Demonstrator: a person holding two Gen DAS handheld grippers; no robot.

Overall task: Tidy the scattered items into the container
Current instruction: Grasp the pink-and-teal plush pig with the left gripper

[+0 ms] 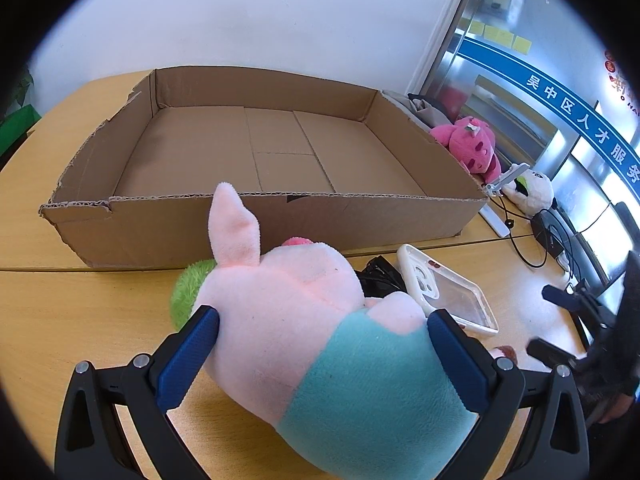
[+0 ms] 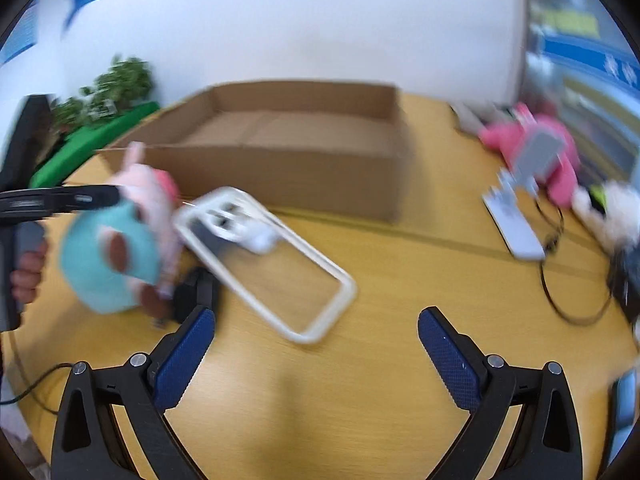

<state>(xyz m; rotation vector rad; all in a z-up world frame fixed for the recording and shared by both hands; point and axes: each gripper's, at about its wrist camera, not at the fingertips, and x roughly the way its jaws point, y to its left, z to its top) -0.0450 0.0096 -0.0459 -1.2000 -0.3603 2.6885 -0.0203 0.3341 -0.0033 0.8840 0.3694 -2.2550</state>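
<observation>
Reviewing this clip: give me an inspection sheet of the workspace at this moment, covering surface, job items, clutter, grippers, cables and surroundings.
Surface: wooden table, a seam running across it.
Job's things: cardboard box open on top, nothing seen inside, near rim torn at one corner; pink plush toy in a teal garment, in front of the box; clear phone case lying flat beside it.
Clutter: small black item between toy and case; dark pink plush, white plush and a phone stand beside the box.
Grippers: left gripper fingers on either side of the pink plush toy; right gripper open, holding nothing, short of the case.
Cables: black cable looping on the table.
Surroundings: white wall, glass door with blue banner, green plant.
</observation>
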